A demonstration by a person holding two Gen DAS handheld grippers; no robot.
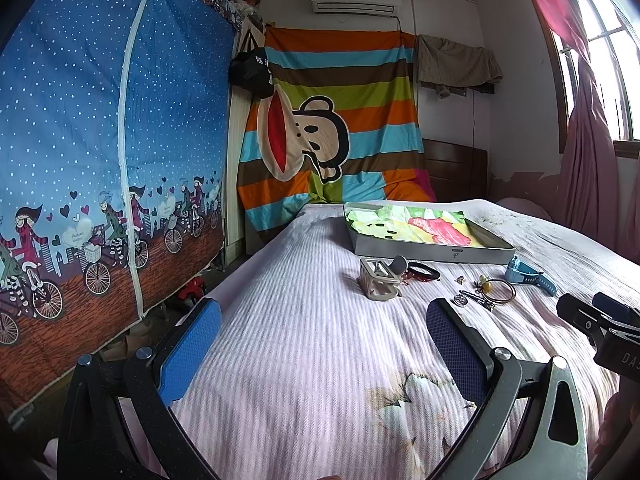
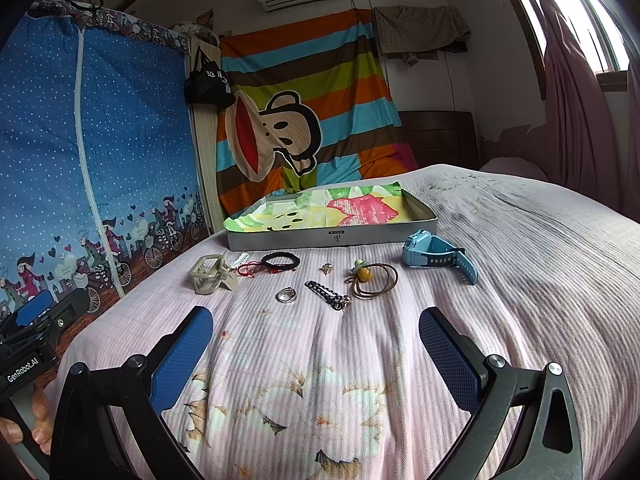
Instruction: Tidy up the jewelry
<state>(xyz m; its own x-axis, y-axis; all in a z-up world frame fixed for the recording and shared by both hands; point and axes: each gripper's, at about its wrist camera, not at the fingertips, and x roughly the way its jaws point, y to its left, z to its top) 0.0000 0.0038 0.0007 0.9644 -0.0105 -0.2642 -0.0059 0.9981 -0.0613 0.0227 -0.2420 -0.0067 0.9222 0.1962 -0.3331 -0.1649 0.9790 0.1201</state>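
Note:
Jewelry lies in a loose row on the pink bed: a beige hair claw [image 2: 212, 274], a red string bracelet [image 2: 250, 269], a black bracelet [image 2: 281, 261], a silver ring [image 2: 287, 295], a dark chain [image 2: 326, 295], a small charm [image 2: 327, 268], a brown cord loop with an amber bead [image 2: 374, 280] and a blue watch [image 2: 438, 254]. Behind them stands a shallow grey box [image 2: 332, 238] lined with colourful cloth. My right gripper [image 2: 316, 340] is open and empty, short of the ring. My left gripper [image 1: 324, 328] is open and empty, nearer than the claw [image 1: 378, 280].
A blue fabric wardrobe [image 1: 112, 140] stands close along the bed's left edge. A striped monkey sheet [image 2: 308, 112] hangs behind the bed. Pink curtains [image 2: 580, 100] and a window are on the right. The left gripper's body shows in the right wrist view [image 2: 36, 320].

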